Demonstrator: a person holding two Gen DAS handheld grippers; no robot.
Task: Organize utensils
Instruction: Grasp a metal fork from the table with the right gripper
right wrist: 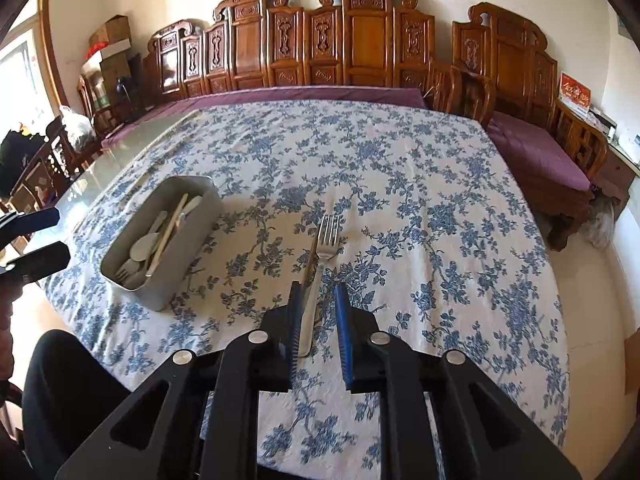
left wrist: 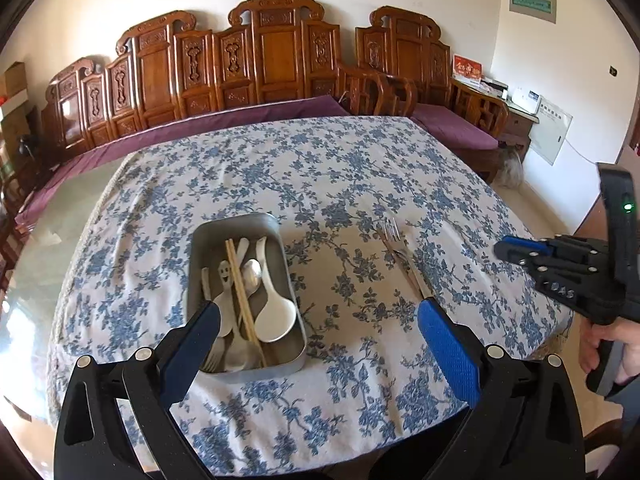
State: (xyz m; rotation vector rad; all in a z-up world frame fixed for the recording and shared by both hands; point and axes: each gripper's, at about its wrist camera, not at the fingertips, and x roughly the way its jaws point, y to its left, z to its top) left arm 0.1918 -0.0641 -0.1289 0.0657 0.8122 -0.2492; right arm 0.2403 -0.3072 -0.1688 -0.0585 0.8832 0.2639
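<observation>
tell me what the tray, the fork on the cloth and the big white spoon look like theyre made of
Tray: dull grey metal, likely aluminium or steel, going by its matte sheen.
Fork: shiny silver metal, probably stainless steel.
Big white spoon: smooth glossy white, ceramic or plastic; the look leaves it open.

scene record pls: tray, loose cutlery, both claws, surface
tray: grey metal tray on tablecloth, holding spoons, chopsticks, white rice paddle
loose cutlery: fork on the cloth, right of tray, a second thin utensil beside it
left claw: wide open, empty, over tray's near end
right claw: narrow gap, straddling fork handle, not pressing it
</observation>
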